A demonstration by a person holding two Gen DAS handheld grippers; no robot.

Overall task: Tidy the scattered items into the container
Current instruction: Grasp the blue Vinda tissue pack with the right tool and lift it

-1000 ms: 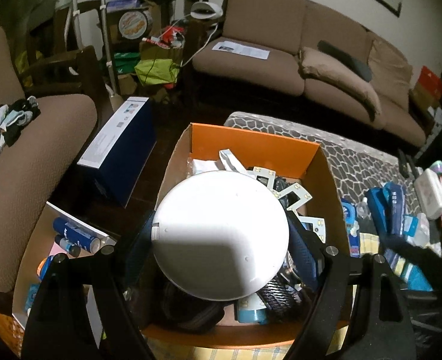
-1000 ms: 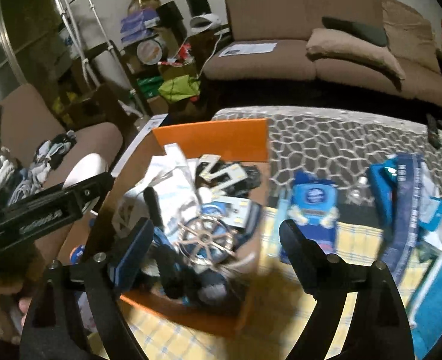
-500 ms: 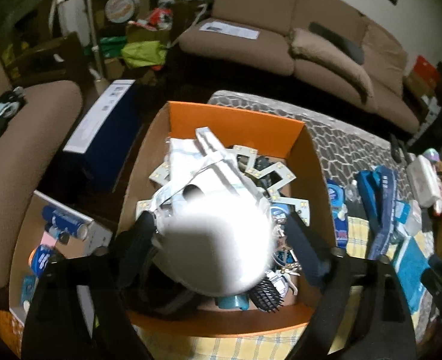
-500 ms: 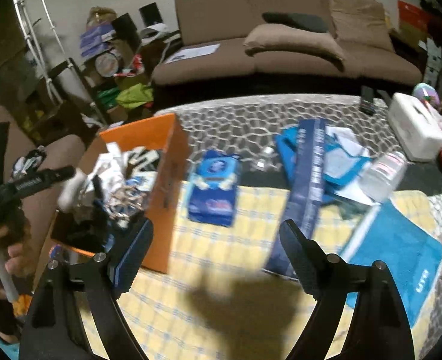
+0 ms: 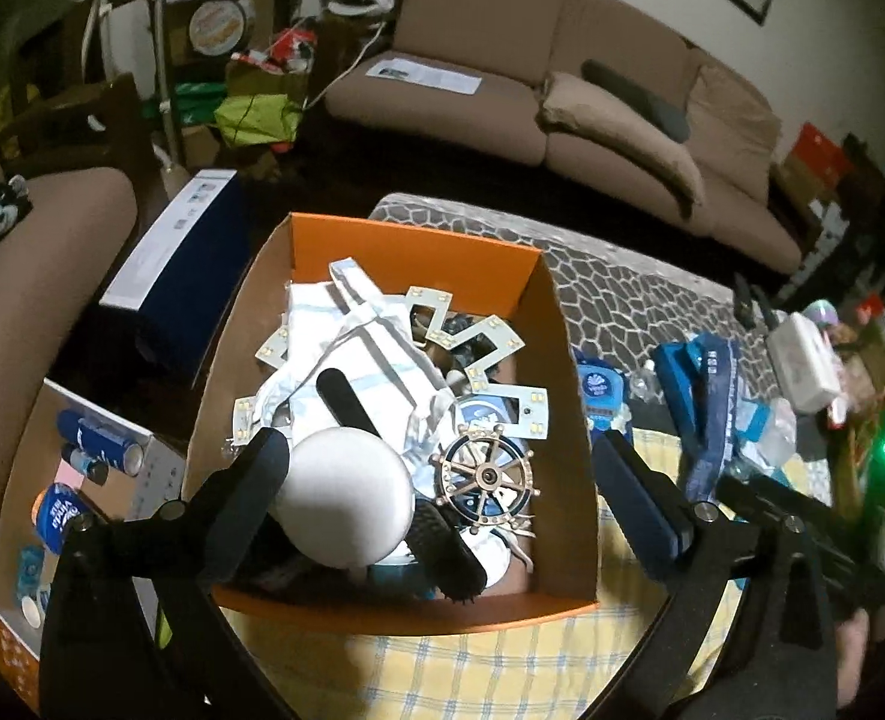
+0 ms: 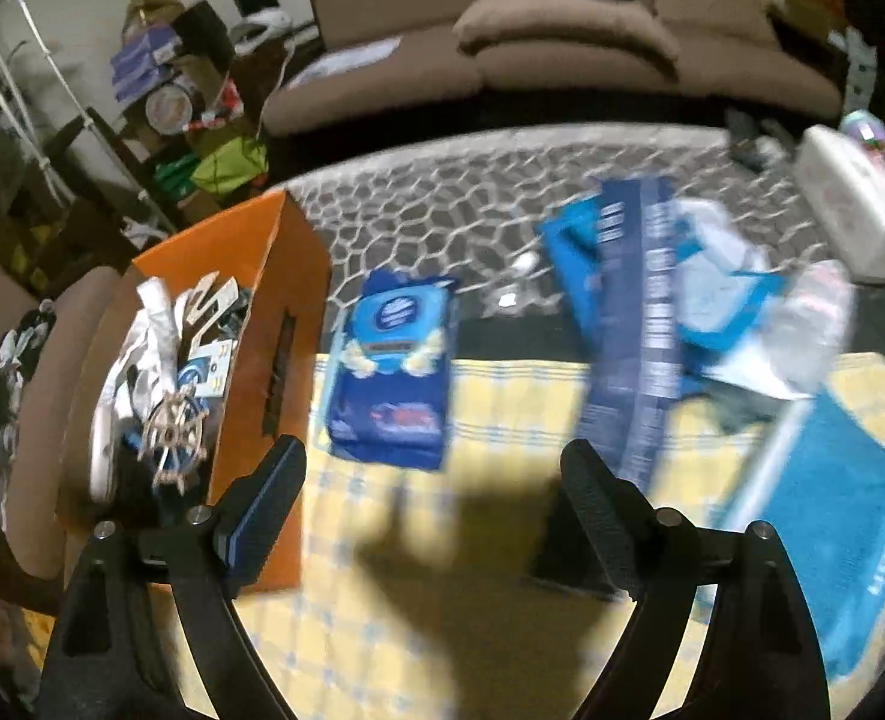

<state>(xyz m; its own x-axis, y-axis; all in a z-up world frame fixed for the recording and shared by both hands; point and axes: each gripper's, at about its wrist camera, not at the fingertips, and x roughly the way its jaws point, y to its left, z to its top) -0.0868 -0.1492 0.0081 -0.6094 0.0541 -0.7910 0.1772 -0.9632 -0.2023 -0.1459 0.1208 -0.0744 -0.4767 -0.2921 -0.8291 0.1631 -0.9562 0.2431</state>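
Observation:
An orange cardboard box [image 5: 418, 252] stands on the yellow checked cloth, filled with several items: a silver foil bag [image 5: 376, 360], a ship's-wheel ornament [image 5: 484, 474], a black brush [image 5: 448, 552]. A white dome [image 5: 349, 495] lies in the box beside one finger of my left gripper [image 5: 436, 450]. Those jaws are opening, wide apart, and nothing is pressed between them. My right gripper [image 6: 433, 456] hangs open and empty over the cloth. A blue wipes pack [image 6: 391, 372] lies just ahead of it, a long dark blue box [image 6: 634, 324] to its right, the orange box [image 6: 262, 312] to its left.
A teal towel [image 6: 844, 516], a clear bottle [image 6: 814, 324] and a white tissue box [image 6: 850, 204] lie at the right of the table. A brown sofa [image 5: 562, 96] stands behind. On the floor at left are a navy carton [image 5: 172, 264] and an open box of cans [image 5: 82, 468].
The white dome has left my left gripper's jaws and dropped into the box, and the jaws have spread wider. My right gripper has swung right, from over the box to over the cloth.

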